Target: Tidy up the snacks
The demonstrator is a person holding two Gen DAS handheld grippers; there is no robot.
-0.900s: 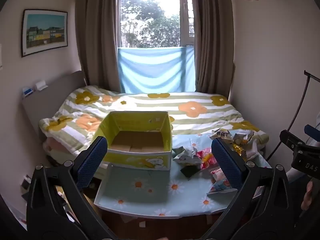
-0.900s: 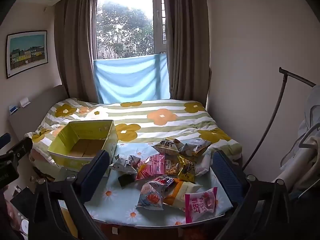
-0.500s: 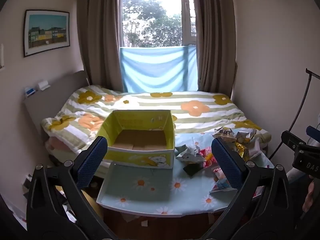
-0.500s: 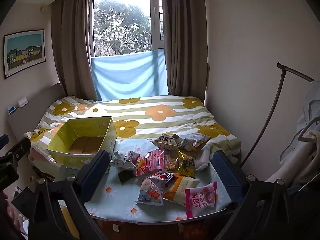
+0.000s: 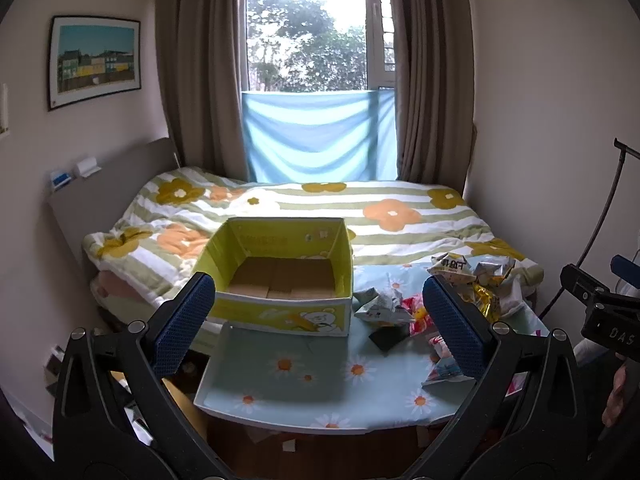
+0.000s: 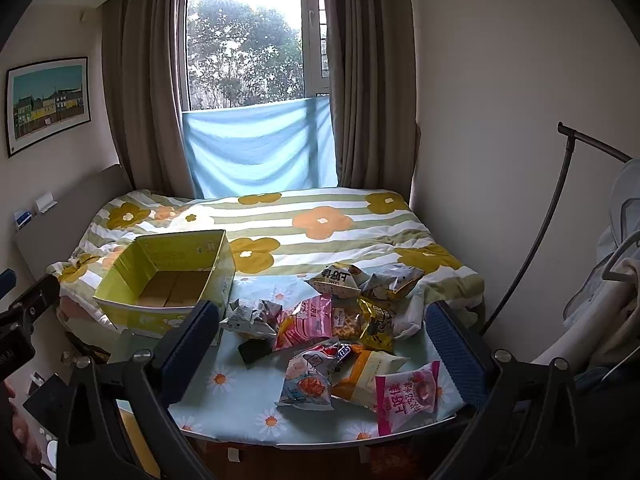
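An empty yellow-green cardboard box [image 5: 280,280] [image 6: 168,280] stands at the back left of a small table with a daisy-print cloth [image 5: 304,376] [image 6: 240,392]. A heap of several snack packets [image 6: 340,332] [image 5: 400,308] lies to its right, with a pink packet [image 6: 408,396] nearest the front edge. My left gripper [image 5: 316,320] hangs open in front of the table, nothing between its blue pads. My right gripper [image 6: 320,340] is open too, short of the snack heap and holding nothing.
A bed with a striped flower quilt [image 5: 360,208] lies right behind the table, under a curtained window [image 5: 316,40]. A dark metal stand [image 6: 560,208] leans at the right wall. The other gripper's body [image 5: 600,312] shows at the right edge of the left wrist view.
Both views have shifted slightly, and the box and snacks sit a little further right and lower in frame. Both grippers stay open and empty.
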